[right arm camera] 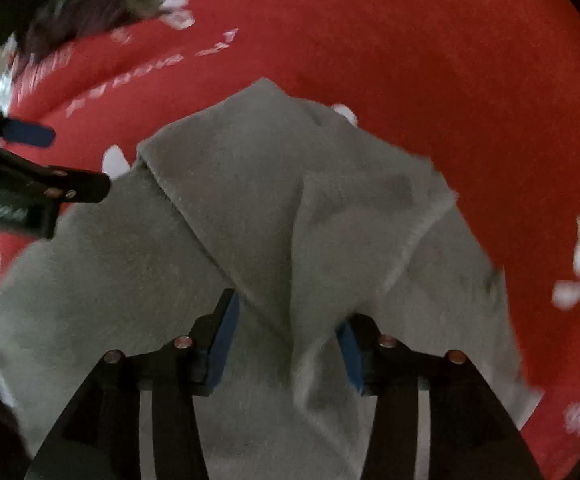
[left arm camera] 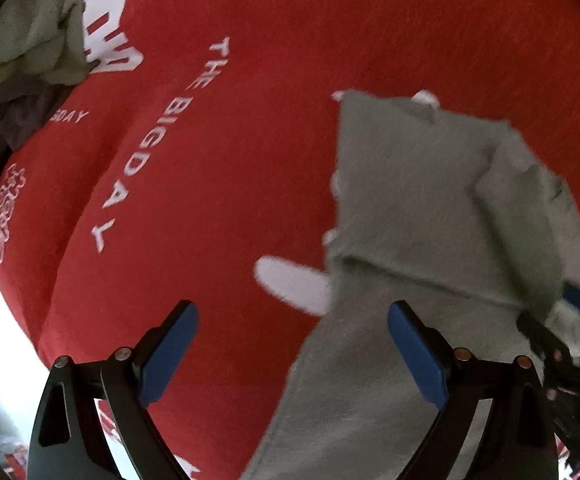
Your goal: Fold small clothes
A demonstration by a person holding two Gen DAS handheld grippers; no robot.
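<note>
While the grey garment (right arm camera: 249,208) is spread on the red cloth (right arm camera: 430,40), a raised fold is straddled, ungripped, by the right gripper (right arm camera: 285,336); the left gripper (left arm camera: 292,344) is held wide open, the garment's edge under its right finger.

- 1 grey garment (right arm camera: 290,220), partly folded, lying on the red cloth.
- 1 red cloth (left arm camera: 330,32) with white print, under everything.
- 1 pile of other clothes (left arm camera: 21,80) at the cloth's far left edge; at least 2 pieces in it, one olive-green, one dark. Exact count unclear, bunched up.
- 2 grippers: left gripper (left arm camera: 293,350) and right gripper (right arm camera: 287,340).
- 2 blue pads per gripper, 4 in all across both wrist views.
- 1 legible line of white print, "THE BIGDAY" (left arm camera: 157,144); other white marks too blurred to count.
</note>
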